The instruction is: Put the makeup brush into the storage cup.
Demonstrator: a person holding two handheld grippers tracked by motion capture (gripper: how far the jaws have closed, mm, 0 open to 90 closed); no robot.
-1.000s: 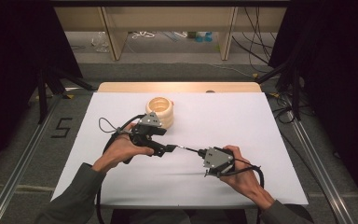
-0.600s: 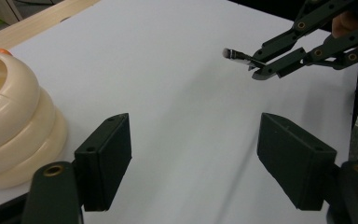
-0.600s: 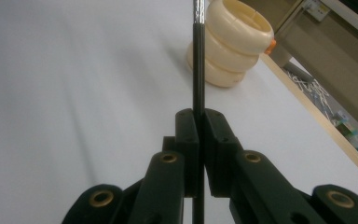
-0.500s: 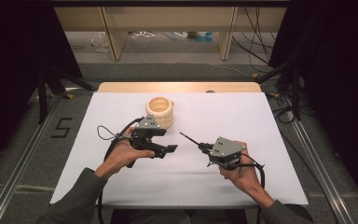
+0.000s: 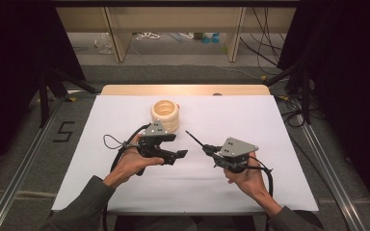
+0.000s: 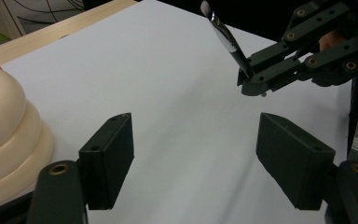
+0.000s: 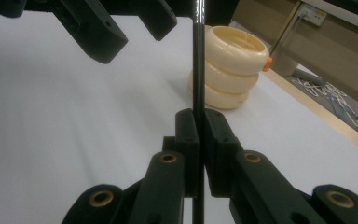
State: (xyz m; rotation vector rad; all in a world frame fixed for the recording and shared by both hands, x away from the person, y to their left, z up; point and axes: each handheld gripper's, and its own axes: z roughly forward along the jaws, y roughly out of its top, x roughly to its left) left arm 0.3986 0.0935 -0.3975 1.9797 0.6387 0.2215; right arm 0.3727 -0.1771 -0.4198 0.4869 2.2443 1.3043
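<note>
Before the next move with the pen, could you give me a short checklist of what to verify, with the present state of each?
1. Right tool shut on the black pen: ok.
2. Pen off the white table: ok.
3. Left tool open and holding nothing: ok.
4. Pen apart from the cream ringed holder: ok.
5. Holder upright, opening upward: ok.
6. Holder's inside free: cannot tell.

Lab, white-topped table (image 5: 125, 192), aluminium rails (image 5: 26, 163), floor cables (image 5: 265, 43)
</note>
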